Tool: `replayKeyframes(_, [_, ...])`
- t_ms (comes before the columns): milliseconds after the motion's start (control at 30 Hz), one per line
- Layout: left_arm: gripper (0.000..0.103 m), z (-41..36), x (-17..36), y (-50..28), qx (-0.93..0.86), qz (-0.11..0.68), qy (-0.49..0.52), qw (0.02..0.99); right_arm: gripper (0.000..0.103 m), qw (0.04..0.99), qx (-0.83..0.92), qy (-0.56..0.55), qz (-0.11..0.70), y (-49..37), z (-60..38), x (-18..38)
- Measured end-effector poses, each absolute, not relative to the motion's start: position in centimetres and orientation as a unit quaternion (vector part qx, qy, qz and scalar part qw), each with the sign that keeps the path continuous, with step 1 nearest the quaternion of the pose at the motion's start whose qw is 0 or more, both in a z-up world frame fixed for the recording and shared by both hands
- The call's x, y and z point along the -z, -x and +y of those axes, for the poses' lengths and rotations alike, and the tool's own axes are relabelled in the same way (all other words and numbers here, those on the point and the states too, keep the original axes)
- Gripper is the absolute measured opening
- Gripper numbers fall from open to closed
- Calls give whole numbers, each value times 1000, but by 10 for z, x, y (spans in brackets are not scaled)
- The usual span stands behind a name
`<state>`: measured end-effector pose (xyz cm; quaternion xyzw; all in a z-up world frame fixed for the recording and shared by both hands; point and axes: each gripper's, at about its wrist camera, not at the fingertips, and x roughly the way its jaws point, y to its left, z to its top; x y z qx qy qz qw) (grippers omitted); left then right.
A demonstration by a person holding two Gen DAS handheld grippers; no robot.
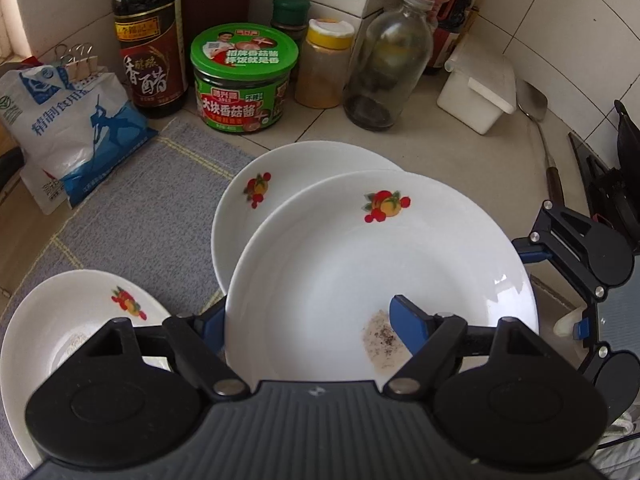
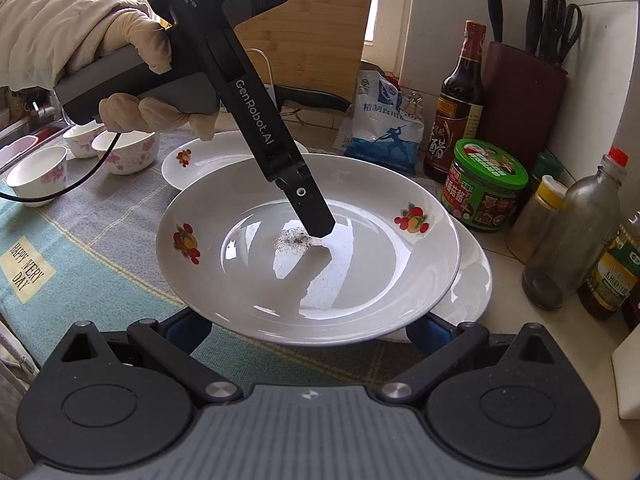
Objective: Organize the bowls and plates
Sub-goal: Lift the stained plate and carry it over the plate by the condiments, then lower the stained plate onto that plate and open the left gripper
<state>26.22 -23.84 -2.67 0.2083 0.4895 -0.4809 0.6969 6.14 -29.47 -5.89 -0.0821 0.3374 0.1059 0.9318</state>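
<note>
Handling first: how is the item expected to behave? (Inspector)

Glazed white ceramic plate with fruit decals [image 1: 360, 248]: judged rigid, moderately heavy, slick and breakable. A speckled grey residue patch [image 1: 378, 340] lies in its well. The rim is the sound place to take it, one finger above and one below. (Assessor)

Location of the item? (Inspector)

Held tilted in the air, partly over a second matching white plate [image 1: 256, 200] that lies on the tiled counter beside the grey-blue woven mat [image 1: 140, 208]. A third white plate [image 1: 60, 320] sits on that mat, and small floral white bowls [image 2: 124, 152] stand farther along it. (Assessor)

Finger state, left side? (Inspector)

The left gripper [image 1: 306, 308] is about half closed and pinches the plate wall. One of its blue-padded fingers [image 1: 408, 326] presses inside the well by the residue; the other is hidden under the rim. (Assessor)

Right side? (Inspector)

The right gripper [image 2: 310, 328] has its fingers spread wide, tips tucked below the plate's near edge. Contact with the underside cannot be confirmed, and no pinch is evident. Risk noted: with a one-sided hold on a slick glaze, the plate may pivot. (Assessor)
</note>
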Motion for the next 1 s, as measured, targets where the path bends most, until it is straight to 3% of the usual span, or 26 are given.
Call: replayKeyframes(1000, [81,-291,64,-287,497,506,-223,669,103,920,-60,27,387,-89,-328,66])
